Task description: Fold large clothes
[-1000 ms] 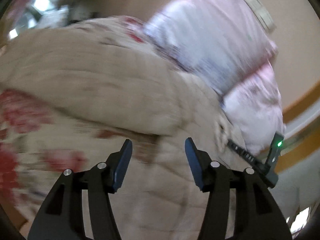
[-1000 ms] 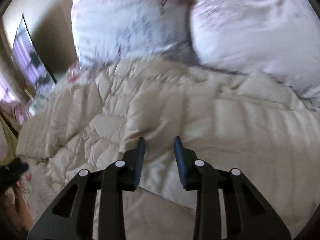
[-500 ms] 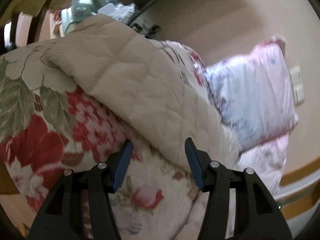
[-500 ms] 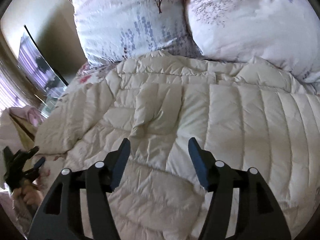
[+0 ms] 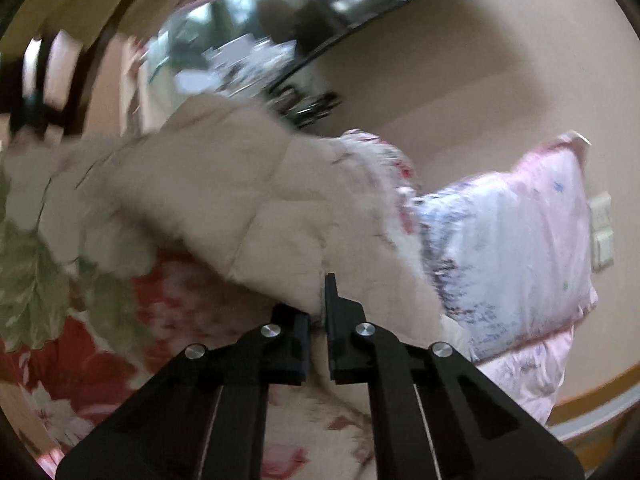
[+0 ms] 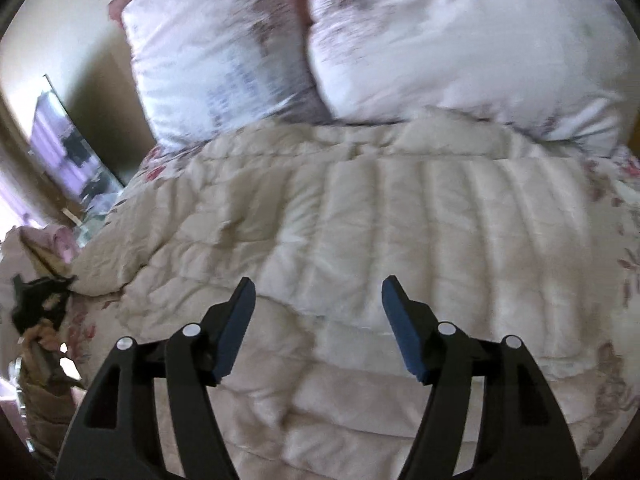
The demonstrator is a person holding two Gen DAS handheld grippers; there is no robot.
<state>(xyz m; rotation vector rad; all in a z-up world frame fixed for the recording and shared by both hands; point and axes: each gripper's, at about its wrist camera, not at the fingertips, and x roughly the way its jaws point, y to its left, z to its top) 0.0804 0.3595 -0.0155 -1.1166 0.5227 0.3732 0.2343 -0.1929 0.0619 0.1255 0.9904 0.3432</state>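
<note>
A large cream quilted coat (image 6: 360, 220) lies spread over the bed below two pillows. In the left wrist view its puffy edge (image 5: 224, 208) rises over the floral bedspread. My left gripper (image 5: 318, 312) is shut on a fold of that edge, and the fabric covers one fingertip. The same gripper shows small at the coat's left corner (image 6: 38, 296) in the right wrist view, held by a hand. My right gripper (image 6: 318, 304) hovers over the middle of the coat. Its jaws are opening, with nothing between them.
Two pale floral pillows (image 6: 460, 40) (image 6: 224, 52) lean against the headboard wall; one pillow (image 5: 508, 248) shows in the left view too. A red and green floral bedspread (image 5: 60, 280) lies under the coat. A dark screen (image 6: 68, 152) stands left of the bed.
My left gripper went from open over the bedspread to shut on the coat's edge. My right gripper's jaws spread wide and it drew back over the coat.
</note>
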